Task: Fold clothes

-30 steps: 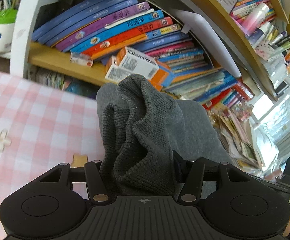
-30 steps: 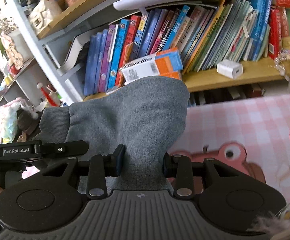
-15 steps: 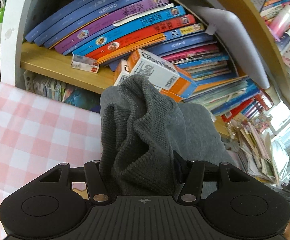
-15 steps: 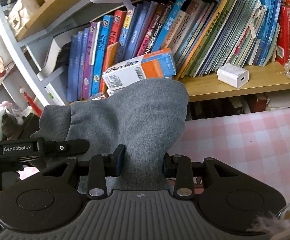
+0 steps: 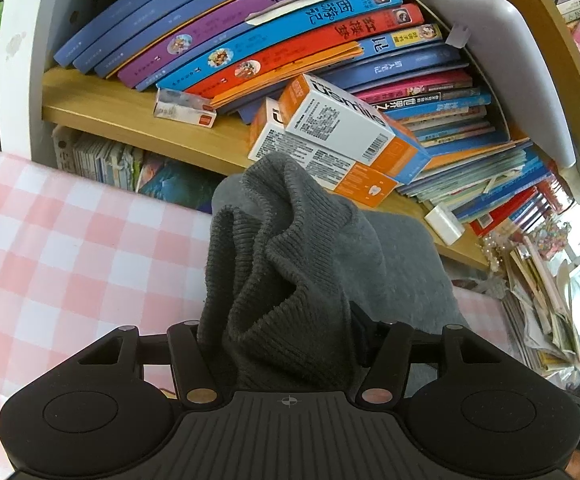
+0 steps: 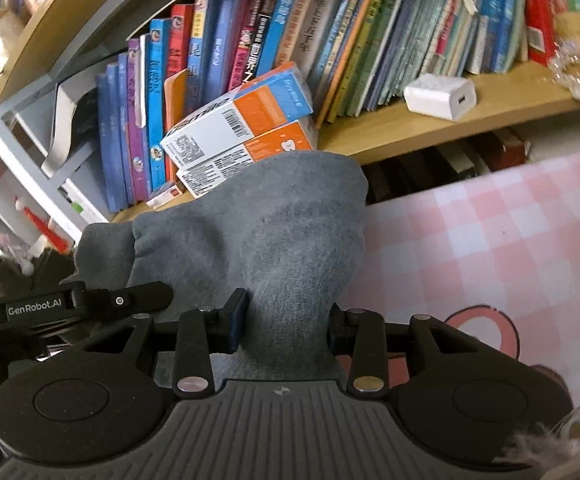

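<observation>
The left claw (image 5: 286,332) is clamping a bunched, ribbed edge of the dark grey knitted garment (image 5: 290,264), whose folds are rising up between its black fingers and hiding the pads, so exactly how far they are closing is hard to tell. The right claw (image 6: 286,324) is pinching a smoother, fleecy stretch of the same grey garment (image 6: 258,232) between its two blue-edged pads, the cloth narrowing to a neck where they are squeezing it. The garment is hanging lifted between the two claws, above the pink-and-white checked cloth covering the surface (image 5: 70,248), which is showing to the left of it in the left wrist view and to the right in the right wrist view (image 6: 490,240). The left tool's black arm, marked GenRobot.AI (image 6: 70,304), is reaching in at the left of the right wrist view. Behind the garment, a wooden bookshelf (image 5: 130,120) is carrying rows of leaning colourful books (image 6: 330,40), two stacked orange-and-white cardboard boxes (image 6: 242,132) and a small white charger cube (image 6: 440,96).
</observation>
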